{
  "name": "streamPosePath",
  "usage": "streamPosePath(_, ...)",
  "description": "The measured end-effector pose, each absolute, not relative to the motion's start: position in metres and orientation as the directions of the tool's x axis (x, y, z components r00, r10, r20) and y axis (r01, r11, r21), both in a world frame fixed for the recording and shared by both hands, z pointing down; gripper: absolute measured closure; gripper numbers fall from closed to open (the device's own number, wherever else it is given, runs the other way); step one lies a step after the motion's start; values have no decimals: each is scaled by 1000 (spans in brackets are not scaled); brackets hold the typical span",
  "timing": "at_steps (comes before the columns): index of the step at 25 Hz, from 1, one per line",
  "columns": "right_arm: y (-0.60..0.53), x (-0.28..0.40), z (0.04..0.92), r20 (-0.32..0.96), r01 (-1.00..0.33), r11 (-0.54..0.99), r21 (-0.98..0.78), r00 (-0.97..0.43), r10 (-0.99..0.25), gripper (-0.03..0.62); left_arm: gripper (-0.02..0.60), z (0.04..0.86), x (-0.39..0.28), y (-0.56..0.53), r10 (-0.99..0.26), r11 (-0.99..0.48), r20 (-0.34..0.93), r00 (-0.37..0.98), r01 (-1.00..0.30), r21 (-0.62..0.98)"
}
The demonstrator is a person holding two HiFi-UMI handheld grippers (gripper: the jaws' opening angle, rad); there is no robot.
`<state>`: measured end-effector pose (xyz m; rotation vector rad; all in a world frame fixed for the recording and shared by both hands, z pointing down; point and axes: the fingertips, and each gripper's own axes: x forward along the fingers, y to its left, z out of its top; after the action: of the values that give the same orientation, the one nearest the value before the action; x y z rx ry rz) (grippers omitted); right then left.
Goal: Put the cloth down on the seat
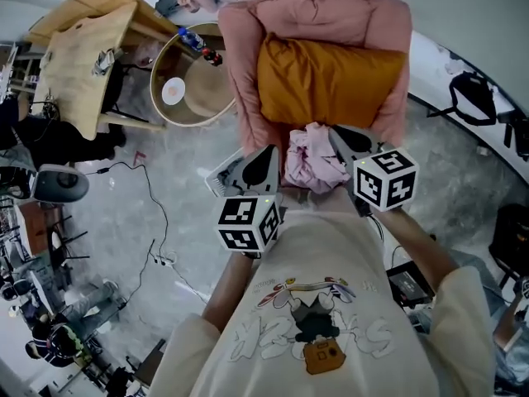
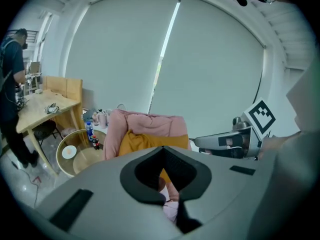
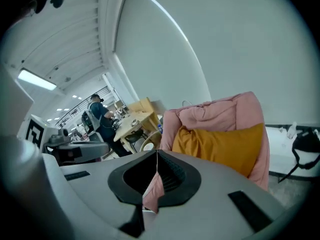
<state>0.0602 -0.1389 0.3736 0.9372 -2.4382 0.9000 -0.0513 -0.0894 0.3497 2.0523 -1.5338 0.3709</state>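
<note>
**A:** Head view first. Where to find the cloth?

**B:** Centre of the frame. Bunched pink cloth (image 1: 312,160), slung between the left gripper (image 1: 266,162) and the right gripper (image 1: 345,141), over the front of the pink armchair (image 1: 331,15) and just below the orange cushion (image 1: 331,81). Not yet down on the seat.

**A:** And how to set it down well?

**B:** Lower both ends together and level, aiming for the seat in front of the cushion. Loosen the grip only once down. Probably worth spreading the hands a little first, to avoid leaving a lump.

**A:** Left gripper view?

**B:** Jaws clenched together at lower centre, with a pale pink fold nipped between them. Right gripper at the right of the frame, armchair and cushion straight ahead at centre.

**A:** Right gripper view?

**B:** Much the same. Jaws closed tight on a pink corner hanging at lower centre, cushion at right of centre, left gripper at the left edge.

**A:** Anything around, or in the way?

**B:** Nothing visible between cloth and seat. Around it in the head view:
- round table (image 1: 188,81) with bottles (image 1: 198,44), just left of the armchair
- wooden table (image 1: 87,64) at upper left
- cables (image 1: 153,213) on the floor at left
- black bag (image 1: 475,93) at the right edge
- a person (image 3: 100,116) by the wooden table, well apart

Main risk, probably: landing on the cushion instead of the seat.
</note>
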Motion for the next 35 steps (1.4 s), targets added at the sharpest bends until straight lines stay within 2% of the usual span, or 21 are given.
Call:
streamPosePath(7, -131, 48, 338, 496, -649, 706, -285, -730, -470, 576, 577, 326, -36, -98, -807, -253, 478, 347, -934, 250)
streamPosePath(21, -113, 96, 341, 491, -685, 698, -211, -691, -530, 576, 577, 335, 26, -94, -754, -340, 495, 433, -901, 270)
streamPosePath(35, -91, 102, 371, 508, -689, 658, -304, -702, -500, 576, 577, 356, 25, -74, -728, -312, 545, 416, -909, 277)
